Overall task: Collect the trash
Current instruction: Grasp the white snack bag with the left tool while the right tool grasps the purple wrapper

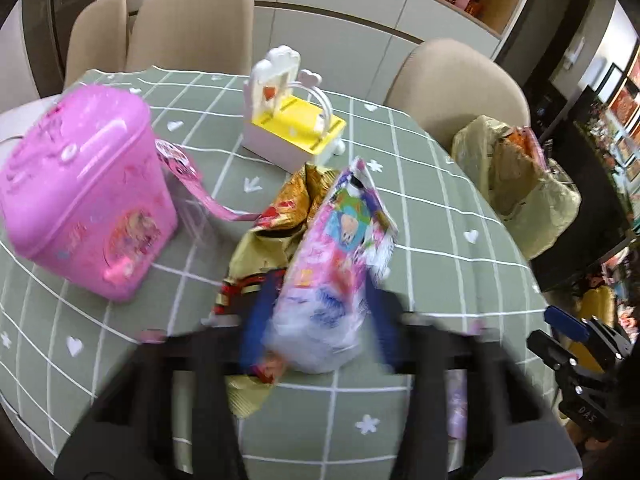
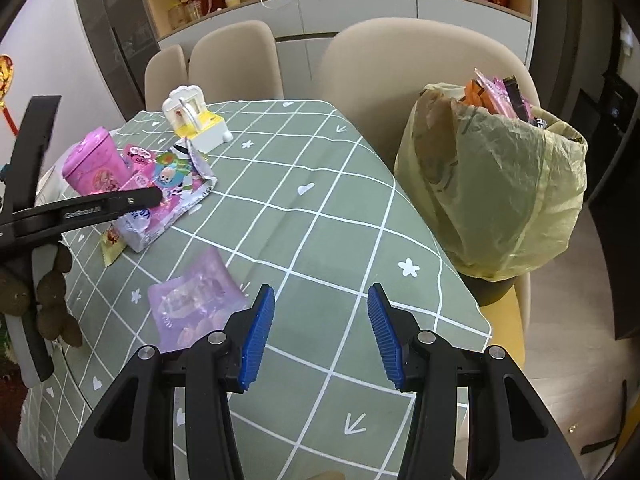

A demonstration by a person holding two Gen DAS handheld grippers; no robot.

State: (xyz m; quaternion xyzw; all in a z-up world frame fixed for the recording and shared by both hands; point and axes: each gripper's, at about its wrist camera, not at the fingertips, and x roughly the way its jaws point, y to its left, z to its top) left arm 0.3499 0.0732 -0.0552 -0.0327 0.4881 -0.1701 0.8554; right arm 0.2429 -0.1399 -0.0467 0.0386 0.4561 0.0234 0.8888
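Note:
A crumpled pink and white cartoon wrapper (image 1: 340, 248) lies on top of a gold foil wrapper (image 1: 288, 200) on the green checked tablecloth (image 1: 440, 220). My left gripper (image 1: 320, 320) is blurred, with its blue pads against both sides of the wrapper's near end. In the right wrist view one of its fingers (image 2: 136, 200) lies over the same wrapper (image 2: 172, 200). My right gripper (image 2: 320, 320) hangs open over bare cloth with nothing between its pads. A pale purple wrapper (image 2: 196, 300) lies flat just left of it. A yellow-green trash bag (image 2: 500, 192) stuffed with wrappers stands off the table's right edge.
A pink toy case (image 1: 84, 196) stands at the left of the table, and a white and yellow toy (image 1: 292, 120) sits at the back. Beige chairs (image 2: 400, 60) ring the far side. The table edge curves close to the trash bag (image 1: 520, 192).

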